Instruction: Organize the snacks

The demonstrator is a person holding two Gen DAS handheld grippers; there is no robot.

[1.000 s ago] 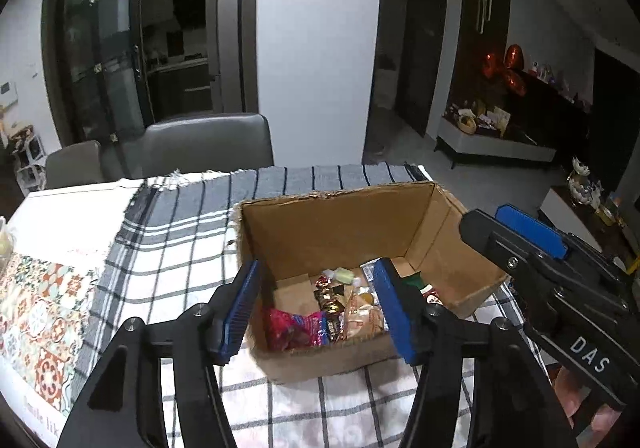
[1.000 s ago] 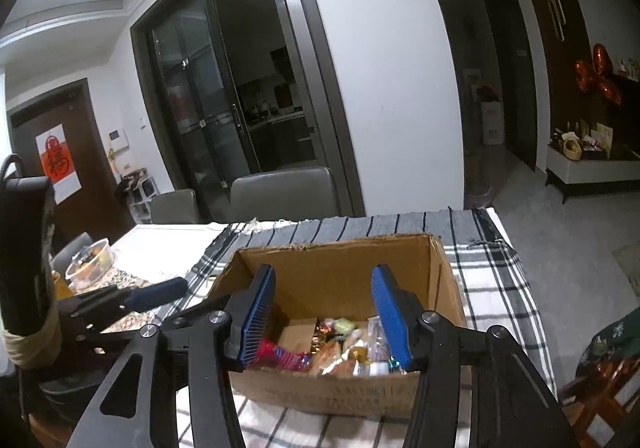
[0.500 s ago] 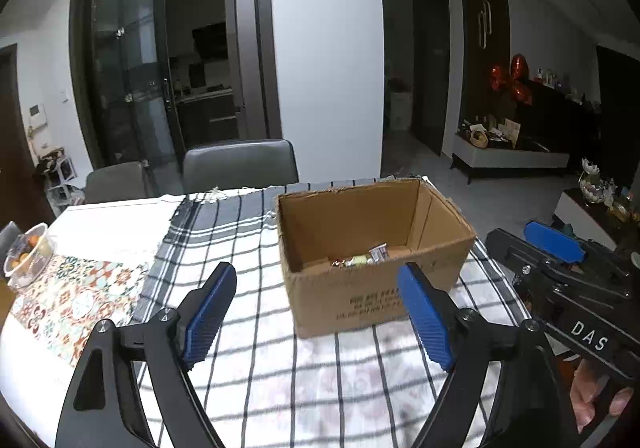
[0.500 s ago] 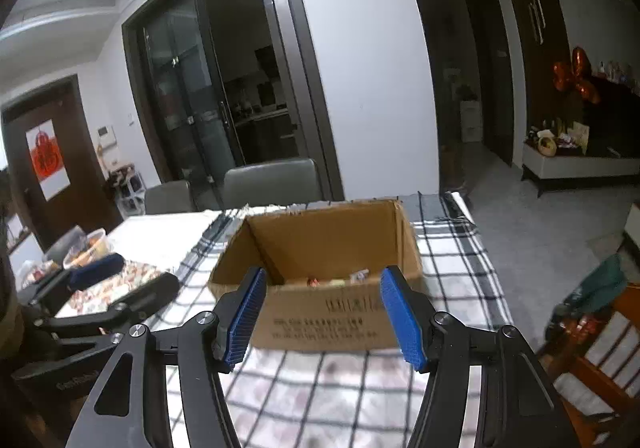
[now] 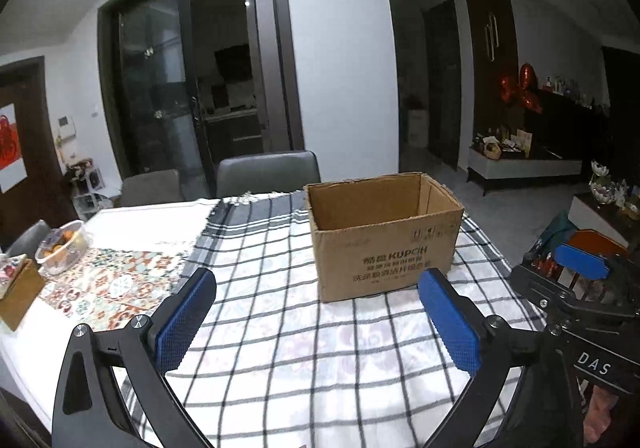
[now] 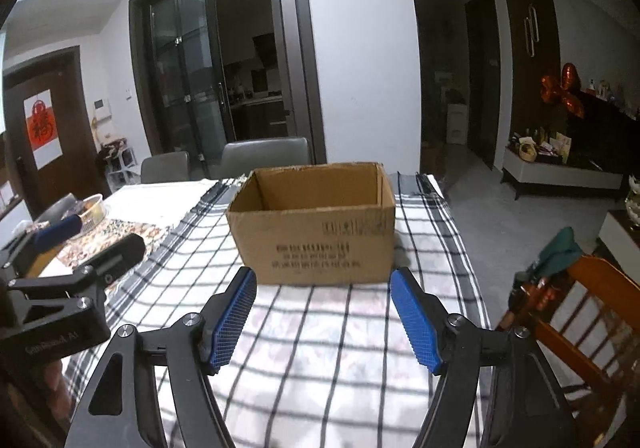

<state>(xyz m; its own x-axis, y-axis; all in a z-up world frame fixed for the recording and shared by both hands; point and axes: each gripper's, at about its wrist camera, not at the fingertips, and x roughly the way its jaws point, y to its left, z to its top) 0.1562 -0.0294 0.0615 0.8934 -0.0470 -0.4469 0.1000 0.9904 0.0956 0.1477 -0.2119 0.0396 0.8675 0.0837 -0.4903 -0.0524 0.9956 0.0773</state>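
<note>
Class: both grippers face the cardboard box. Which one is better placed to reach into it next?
Probably the right gripper: the cardboard box sits centred between its open fingers. From the left gripper, it lies off-centre toward the right finger.

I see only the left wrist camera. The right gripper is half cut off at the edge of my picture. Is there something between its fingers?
Observer: No. In the right wrist view the right gripper has just been opening its jaws. Nothing is between them, and only the checked cloth lies below.
Operator: Which face of the box does it look at?
Observer: The cardboard box stands straight ahead of the fingertips, untouched. The face toward it has a barcode at the upper right.
Operator: What is on its right side?
Observer: A wooden chair stands beside the table edge, with a green cloth hanging on it.
</note>
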